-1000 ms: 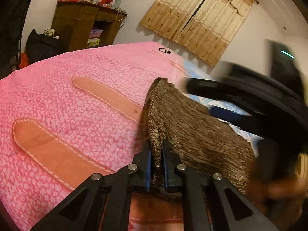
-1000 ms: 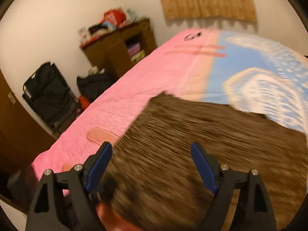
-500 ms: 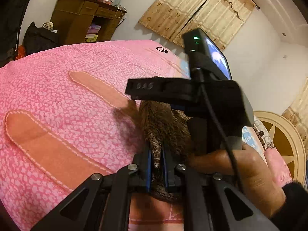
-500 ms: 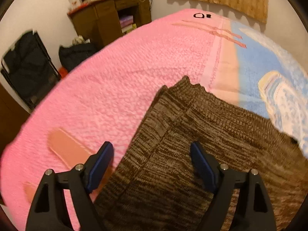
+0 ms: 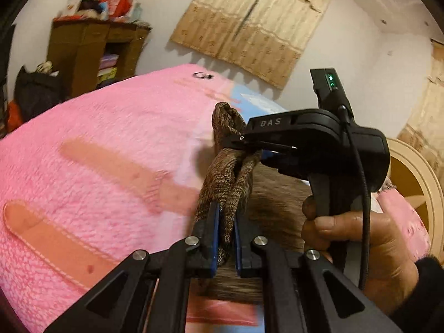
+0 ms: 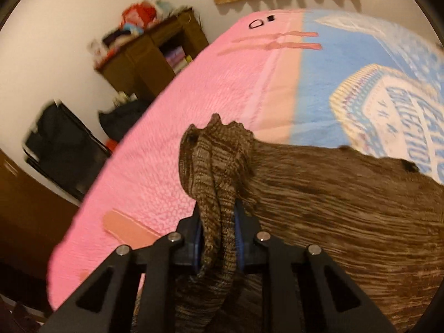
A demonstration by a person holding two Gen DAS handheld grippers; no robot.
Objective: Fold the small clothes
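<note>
A brown knitted garment (image 6: 333, 194) lies on the pink and blue bedspread (image 6: 194, 111). My left gripper (image 5: 225, 236) is shut on a bunched edge of the garment (image 5: 230, 183), lifted off the bed. My right gripper (image 6: 217, 238) is shut on a bunched fold of the same garment edge. In the left wrist view the right gripper (image 5: 247, 145) pinches the cloth just beyond my left fingers, held by a hand (image 5: 355, 244).
A brown wooden cabinet (image 5: 91, 55) with clutter on top stands by the far wall. Dark bags (image 6: 63, 149) sit on the floor left of the bed. A curtain (image 5: 249, 27) hangs on the wall. A round beige frame (image 5: 416, 183) is at the right.
My right gripper was open above the flat garment; it has now shut on the garment's edge beside the left gripper and bunched it up. The left grip is unchanged.
</note>
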